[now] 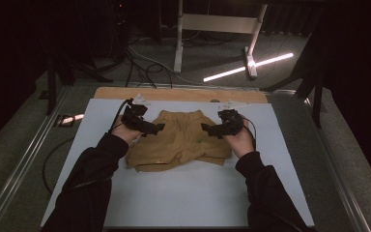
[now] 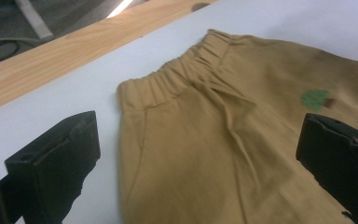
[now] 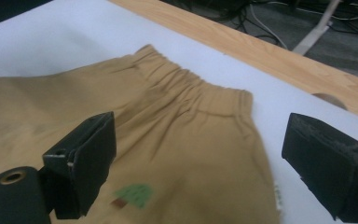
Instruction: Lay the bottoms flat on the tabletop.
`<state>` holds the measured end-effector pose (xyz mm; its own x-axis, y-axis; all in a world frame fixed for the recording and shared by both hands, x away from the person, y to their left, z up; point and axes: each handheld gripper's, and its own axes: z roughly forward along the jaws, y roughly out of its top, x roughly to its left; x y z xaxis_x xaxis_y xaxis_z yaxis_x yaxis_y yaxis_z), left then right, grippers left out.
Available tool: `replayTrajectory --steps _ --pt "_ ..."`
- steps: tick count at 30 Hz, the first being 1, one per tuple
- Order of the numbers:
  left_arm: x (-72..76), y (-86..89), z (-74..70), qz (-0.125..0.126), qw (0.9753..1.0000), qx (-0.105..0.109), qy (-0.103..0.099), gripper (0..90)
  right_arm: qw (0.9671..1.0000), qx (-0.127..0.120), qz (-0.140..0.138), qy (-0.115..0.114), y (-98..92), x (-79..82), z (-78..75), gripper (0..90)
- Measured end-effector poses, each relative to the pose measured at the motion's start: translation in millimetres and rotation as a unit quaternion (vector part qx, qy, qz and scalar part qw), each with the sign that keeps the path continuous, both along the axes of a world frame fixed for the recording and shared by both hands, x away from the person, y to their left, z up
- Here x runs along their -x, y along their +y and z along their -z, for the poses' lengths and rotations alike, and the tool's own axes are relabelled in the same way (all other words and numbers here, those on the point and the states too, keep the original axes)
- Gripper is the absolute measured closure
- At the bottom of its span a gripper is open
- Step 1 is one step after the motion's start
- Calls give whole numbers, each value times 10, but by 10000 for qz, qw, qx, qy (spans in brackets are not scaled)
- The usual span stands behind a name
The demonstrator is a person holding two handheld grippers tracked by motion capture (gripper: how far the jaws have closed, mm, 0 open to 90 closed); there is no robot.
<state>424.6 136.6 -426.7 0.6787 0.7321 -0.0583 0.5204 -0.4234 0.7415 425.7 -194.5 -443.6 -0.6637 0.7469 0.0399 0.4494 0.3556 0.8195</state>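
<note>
The white counter (image 1: 183, 193) lay bare around tan shorts (image 1: 181, 140) at its middle. The left tool (image 1: 157, 128) and right tool (image 1: 207, 129) hovered open over the shorts' side edges.

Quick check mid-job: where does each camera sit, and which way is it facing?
High view: above the person's side, looking forward and down at the shorts; forearms, left gripper and right gripper show.
Left gripper view: rides the left gripper, facing the waistband; own jaws open.
Right gripper view: same, from the opposite side.
Both share the green tree patch.
</note>
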Motion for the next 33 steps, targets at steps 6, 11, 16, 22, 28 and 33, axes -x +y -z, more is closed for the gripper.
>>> replayTrajectory --steps 6,11,16,22,28,33 --pt "236 56 -62 232 9996 88 -115 5 9996 -118 -220 -113 -45 200 -25 103" --pt "456 121 -87 399 9990 74 -202 7 9992 -66 -336 -221 -73 415 -40 103" --pt "640 205 -76 491 9985 52 -227 16 9985 -107 -419 -340 -128 628 -39 104" --pt "1008 433 27 549 9981 60 -273 61 9979 -164 -501 -380 -195 872 -16 105" --pt "1346 588 185 739 9969 94 -257 236 9981 -85 -511 -338 -256 1046 29 105" --pt "1565 575 337 1105 9937 30 -199 425 9984 -185 -463 -256 -323 1141 31 106"
